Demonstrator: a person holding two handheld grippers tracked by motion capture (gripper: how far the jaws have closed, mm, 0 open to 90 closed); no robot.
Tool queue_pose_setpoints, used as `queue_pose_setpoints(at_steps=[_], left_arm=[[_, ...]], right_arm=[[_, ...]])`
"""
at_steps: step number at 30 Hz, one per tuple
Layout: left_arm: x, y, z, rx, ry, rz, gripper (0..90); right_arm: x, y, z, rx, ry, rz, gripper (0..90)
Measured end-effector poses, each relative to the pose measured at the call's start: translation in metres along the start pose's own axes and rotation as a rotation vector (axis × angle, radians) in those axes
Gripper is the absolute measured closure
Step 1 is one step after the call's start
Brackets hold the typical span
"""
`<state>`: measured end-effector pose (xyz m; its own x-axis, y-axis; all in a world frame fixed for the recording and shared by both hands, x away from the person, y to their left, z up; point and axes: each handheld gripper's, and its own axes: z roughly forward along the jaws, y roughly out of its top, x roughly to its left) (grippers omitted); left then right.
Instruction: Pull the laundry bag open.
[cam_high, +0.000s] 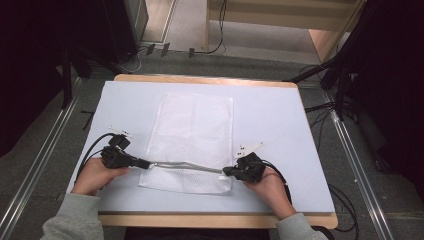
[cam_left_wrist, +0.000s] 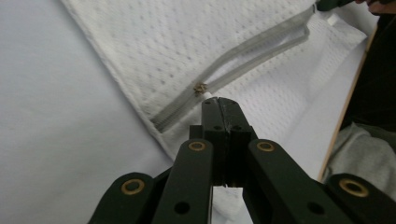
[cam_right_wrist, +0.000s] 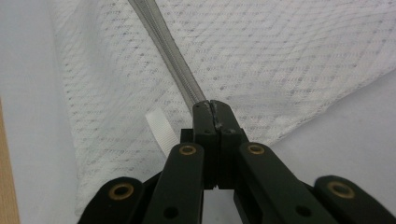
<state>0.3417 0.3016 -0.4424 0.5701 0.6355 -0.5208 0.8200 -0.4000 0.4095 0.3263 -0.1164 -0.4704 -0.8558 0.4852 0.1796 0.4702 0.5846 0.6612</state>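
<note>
Overhead, the high view is taking in the whole desk (cam_high: 300, 150) with its pale cover: a white mesh zip bag (cam_high: 192, 130) is lying flat near the middle, its long sides running from the far edge toward the near edge, and the person's hands are coming in from the near edge in grey sleeves. The zipper (cam_high: 185, 165) is crossing the bag's near end, and each gripper is sitting at one end of it — the left gripper (cam_high: 142, 163) at the bag's left edge, the right gripper (cam_high: 227, 171) near its near-right corner.

Up close, the left gripper view is giving what the high view cannot: the small brass zipper slider (cam_left_wrist: 201, 87) is sitting just beyond the jaw tips, and past it the two tape halves are lying parted. The jaws there are pressed together; white fabric is showing beneath them, though whether they are pinching the bag I cannot tell.

The right gripper view is adding a white ribbon loop (cam_right_wrist: 161, 128) just beside the jaws. Those jaws are also pressed together — their tips are meeting the zipper's end, apparently clamping it.
</note>
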Motion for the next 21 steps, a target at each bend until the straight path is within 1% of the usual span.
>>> queue_pose_setpoints(at_steps=[2,3,4,5,7,9,11,12,13,15,17,19,21], left_arm=[[-0.002,-0.001,0.002,0.008,-0.005,-0.003,90.0],[-0.003,-0.002,0.003,0.015,-0.001,0.006,90.0],[-0.003,-0.003,0.004,0.015,-0.001,0.004,90.0],[-0.004,-0.003,0.004,0.013,-0.003,0.0,90.0],[-0.004,-0.003,0.003,0.0,-0.006,0.015,90.0],[-0.005,-0.003,0.001,-0.011,-0.008,0.02,88.8],[-0.005,-0.003,0.0,-0.024,-0.013,0.018,85.3],[-0.005,-0.003,-0.001,-0.03,-0.003,0.033,84.1],[-0.005,-0.003,-0.002,-0.043,-0.006,0.033,82.0],[-0.005,-0.003,-0.004,-0.069,-0.012,0.032,78.6],[-0.005,-0.003,-0.006,-0.082,-0.012,0.039,75.3],[-0.004,-0.002,-0.008,-0.096,0.011,0.053,69.8],[-0.004,-0.002,-0.01,-0.114,0.025,0.065,66.4]], right_arm=[[0.0,0.0,0.0,0.001,0.002,0.004,90.0],[-0.001,0.0,0.0,0.0,0.002,0.004,90.0],[-0.001,0.0,0.0,0.001,0.002,0.003,90.0],[-0.001,0.0,0.0,0.001,0.003,0.002,90.0],[-0.002,0.001,0.0,0.002,-0.003,-0.002,90.0],[-0.003,0.001,-0.001,-0.002,-0.017,-0.009,90.0],[-0.005,0.002,-0.003,0.001,-0.058,-0.01,90.0],[-0.007,0.002,-0.003,0.008,-0.07,0.005,90.0],[-0.011,0.001,-0.004,0.003,-0.049,0.034,90.0],[-0.013,0.001,-0.004,-0.005,-0.038,0.061,90.0],[-0.012,0.001,-0.005,0.0,-0.041,0.073,89.9],[-0.01,0.0,-0.007,-0.007,-0.045,0.073,85.8],[-0.009,-0.001,-0.01,-0.016,-0.051,0.071,79.5]])
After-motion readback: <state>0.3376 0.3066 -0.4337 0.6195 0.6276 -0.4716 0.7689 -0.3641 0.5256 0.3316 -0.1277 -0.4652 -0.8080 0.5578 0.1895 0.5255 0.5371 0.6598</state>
